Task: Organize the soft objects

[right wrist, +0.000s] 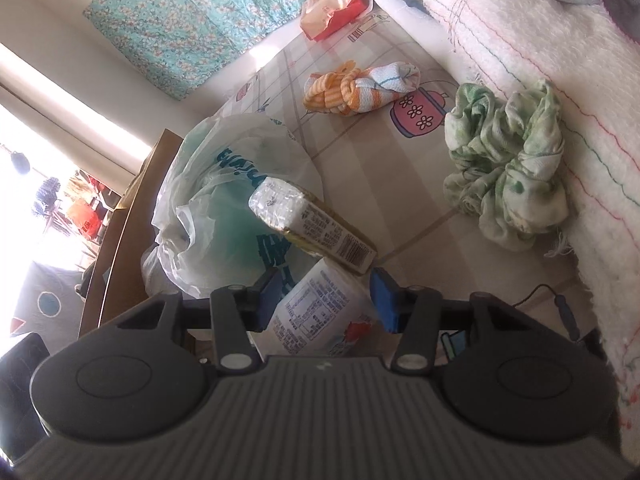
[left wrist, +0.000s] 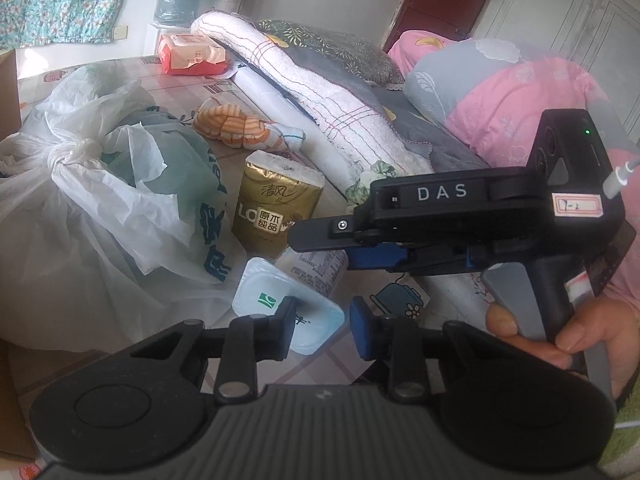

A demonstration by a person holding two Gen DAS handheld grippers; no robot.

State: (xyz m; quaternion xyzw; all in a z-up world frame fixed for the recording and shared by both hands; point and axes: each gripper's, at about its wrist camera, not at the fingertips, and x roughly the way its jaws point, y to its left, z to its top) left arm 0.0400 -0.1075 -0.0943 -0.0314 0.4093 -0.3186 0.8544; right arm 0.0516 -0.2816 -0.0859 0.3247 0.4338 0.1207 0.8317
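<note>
In the left wrist view, my left gripper (left wrist: 324,330) hovers low over a small white-and-blue tissue pack (left wrist: 264,296) on the patterned tabletop. One corner of the pack lies between the pads and a gap shows beside the right pad, so the gripper is open. My right gripper (right wrist: 324,304) is shut on a white printed tissue pack (right wrist: 316,316), lifted off the table. A hand holds this gripper (left wrist: 304,240) at the right. A gold tissue roll (left wrist: 276,208) (right wrist: 316,228) stands just beyond. An orange striped knotted towel (left wrist: 236,126) (right wrist: 352,88) and a crumpled green cloth (right wrist: 508,160) lie farther out.
A big knotted white plastic bag (left wrist: 100,184) (right wrist: 224,200) fills the left side. A cardboard box (right wrist: 120,220) stands beyond it. A rolled white quilt (left wrist: 320,96) (right wrist: 520,40) and pink pillows (left wrist: 520,96) bound the right. A red packet (left wrist: 192,54) lies at the back.
</note>
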